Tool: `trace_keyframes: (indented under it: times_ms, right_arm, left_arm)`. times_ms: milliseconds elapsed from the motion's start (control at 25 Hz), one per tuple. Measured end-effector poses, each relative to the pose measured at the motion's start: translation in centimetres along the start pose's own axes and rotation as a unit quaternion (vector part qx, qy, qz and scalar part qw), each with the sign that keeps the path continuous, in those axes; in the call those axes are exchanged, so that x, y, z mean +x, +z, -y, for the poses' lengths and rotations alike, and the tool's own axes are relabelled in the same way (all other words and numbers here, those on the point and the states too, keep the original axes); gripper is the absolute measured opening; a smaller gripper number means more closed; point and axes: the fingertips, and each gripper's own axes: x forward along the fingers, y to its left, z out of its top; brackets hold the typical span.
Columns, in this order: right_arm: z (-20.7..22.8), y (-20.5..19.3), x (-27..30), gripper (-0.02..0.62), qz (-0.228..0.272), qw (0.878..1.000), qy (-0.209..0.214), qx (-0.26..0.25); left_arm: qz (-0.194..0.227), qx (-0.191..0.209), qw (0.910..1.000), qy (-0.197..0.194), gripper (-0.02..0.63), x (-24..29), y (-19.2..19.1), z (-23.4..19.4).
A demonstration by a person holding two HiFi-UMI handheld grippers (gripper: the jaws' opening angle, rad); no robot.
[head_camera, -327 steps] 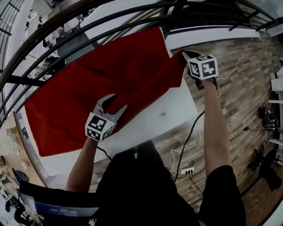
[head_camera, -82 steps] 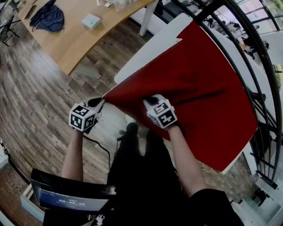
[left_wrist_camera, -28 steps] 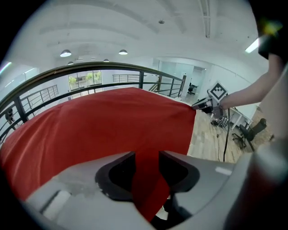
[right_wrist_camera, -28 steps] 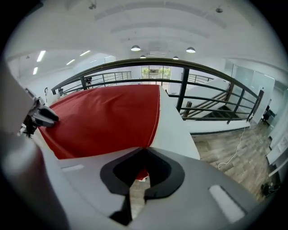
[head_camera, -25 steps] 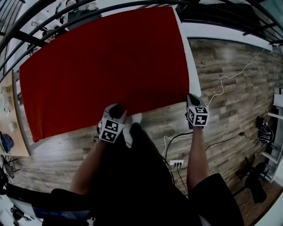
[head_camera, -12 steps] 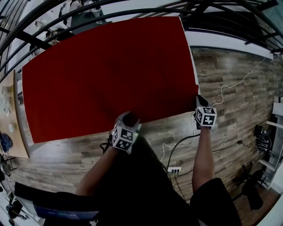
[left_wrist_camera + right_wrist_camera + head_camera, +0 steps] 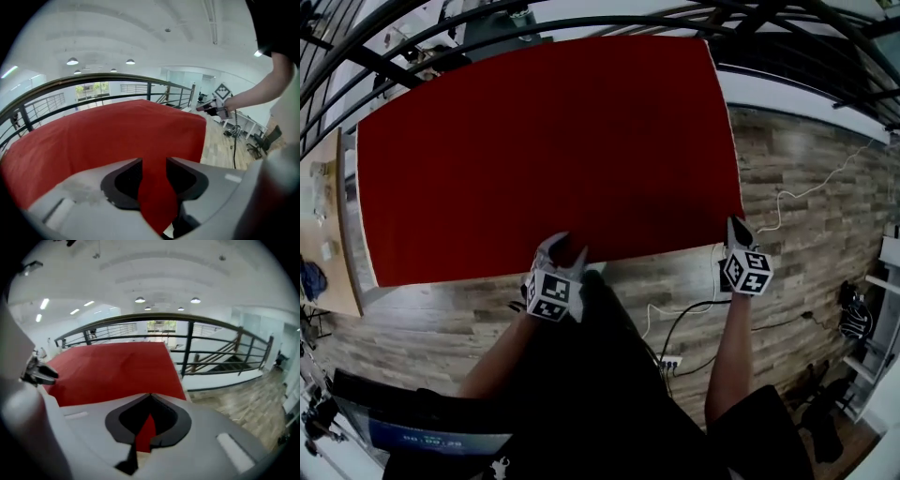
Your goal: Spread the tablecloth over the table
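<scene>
Red tablecloth (image 7: 544, 150) lies flat and smooth over the desk (image 7: 352, 206). It covers nearly the whole top, with no big folds or bunching showing. Only a thin pale strip of desk shows along the left side. The near edge runs fairly straight, sloping a little from the left end towards the person's right.

Right tongs (image 7: 735, 225) sit at the near right corner of the cloth, clenched on it. The right gripper view shows a sliver of red pinched where the jaws meet.

Left tongs (image 7: 565, 251) are at the near edge, roughly midway along. The jaws stand apart with the cloth edge running between them. They have just been closing a bit, but the pads don't look pressed on the fabric, so it reads as released rather than a grip.

Around that is wooden floor (image 7: 806, 187) on the near and right sides, a cable (image 7: 675, 319) trailing by the person's legs, and a dark railing (image 7: 581, 19) curving past the far side.

Progress: the spread looks basically done — cloth out, flat and on the desk. What's left, at a guess, is a small tug to square the near edge and even up the overhang, then letting go of the corner. The far-side overhang can't be checked from here.
</scene>
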Motion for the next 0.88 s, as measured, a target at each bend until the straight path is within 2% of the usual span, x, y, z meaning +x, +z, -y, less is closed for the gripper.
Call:
trace_keyframes:
  times_ms: [80, 160, 200, 240, 280, 360, 440, 520, 600, 640, 760, 800, 880]
  right_arm:
    - [-4.3, -0.5, 1.8, 0.011, -0.015, 0.999, 0.045, -0.020]
    - [-7.5, -1.5, 3.1, 0.019, -0.039, 0.997, 0.051, -0.050]
    - [-8.5, -1.8, 3.4, 0.026, -0.045, 0.996, 0.041, -0.060]
    - [-9.1, -1.9, 3.6, 0.015, -0.046, 0.997, 0.026, -0.061]
    - [-9.2, -2.0, 3.6, 0.012, -0.044, 0.998, 0.012, -0.050]
    - [-8.6, -2.1, 3.2, 0.009, -0.043, 0.999, -0.009, -0.012]
    - [-8.2, -1.9, 2.8, 0.009, -0.049, 0.998, -0.023, -0.008]
    - [-10.7, -0.5, 2.7, 0.012, -0.044, 0.998, -0.022, -0.038]
    - [-16.6, 1.5, 2.9, 0.012, -0.027, 0.998, 0.013, -0.055]
    - [-20.0, 2.2, 3.2, 0.012, -0.022, 0.998, 0.034, -0.055]
    - [-28.5, 2.8, 4.5, 0.012, -0.016, 0.998, 0.060, -0.031]
    - [-30.5, 2.8, 4.9, 0.012, -0.015, 0.998, 0.062, -0.019]
    - [-33.8, 2.7, 5.3, 0.012, -0.015, 0.998, 0.062, -0.001]
  left_arm:
    - [-0.019, -0.019, 0.9986, 0.046, 0.175, -1.2, -1.7, -3.4]
    - [-0.041, -0.045, 0.9955, 0.073, 0.176, -2.9, -3.8, -6.5]
    - [-0.046, -0.060, 0.9941, 0.077, 0.185, -3.8, -4.6, -7.8]
    - [-0.047, -0.073, 0.9933, 0.077, 0.231, -4.6, -5.4, -8.8]
    - [-0.046, -0.081, 0.9930, 0.073, 0.164, -5.2, -6.1, -9.4]
    - [-0.039, -0.089, 0.9932, 0.065, 0.144, -6.0, -6.9, -9.9]
    - [-0.009, -0.111, 0.9894, 0.093, 0.146, -8.7, -6.7, -12.0]
    - [0.031, -0.159, 0.9745, 0.155, 0.109, -14.0, -7.1, -17.4]
    - [0.055, -0.217, 0.9500, 0.217, 0.050, -20.1, -10.0, -24.1]
    - [0.056, -0.242, 0.9371, 0.245, 0.006, -23.0, -12.2, -27.4]
    - [0.038, -0.307, 0.9020, 0.301, 0.005, -30.2, -20.1, -35.2]
    - [0.030, -0.320, 0.8936, 0.313, 0.005, -31.9, -22.4, -37.0]
    - [0.011, -0.324, 0.8846, 0.335, 0.005, -34.5, -26.0, -39.8]
